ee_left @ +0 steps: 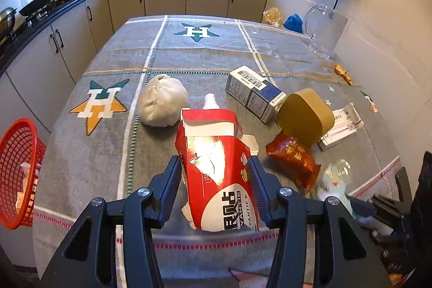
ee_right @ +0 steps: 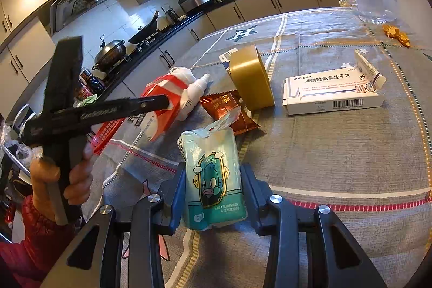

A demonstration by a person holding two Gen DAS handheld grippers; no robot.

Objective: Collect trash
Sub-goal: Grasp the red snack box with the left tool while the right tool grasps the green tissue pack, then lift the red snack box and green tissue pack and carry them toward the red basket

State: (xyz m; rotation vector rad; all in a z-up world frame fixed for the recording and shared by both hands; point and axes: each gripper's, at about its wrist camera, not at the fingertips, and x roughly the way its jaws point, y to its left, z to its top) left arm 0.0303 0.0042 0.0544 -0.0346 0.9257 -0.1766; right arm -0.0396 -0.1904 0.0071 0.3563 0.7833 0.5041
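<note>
The left gripper (ee_left: 216, 174) is clamping the torn red-and-white paper carton (ee_left: 216, 174); the right gripper (ee_right: 213, 185) is clamping the teal plastic tissue pack (ee_right: 213, 180).

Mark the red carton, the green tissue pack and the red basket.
red carton (ee_left: 216, 180), left wrist view, glossy front face.
green tissue pack (ee_right: 213, 180), right wrist view, cartoon print on front.
red basket (ee_left: 19, 169), left wrist view, mesh wall.

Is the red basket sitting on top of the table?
No, the red basket sits off the left edge of the table, lower than the tabletop, with some scraps already inside it.
</note>
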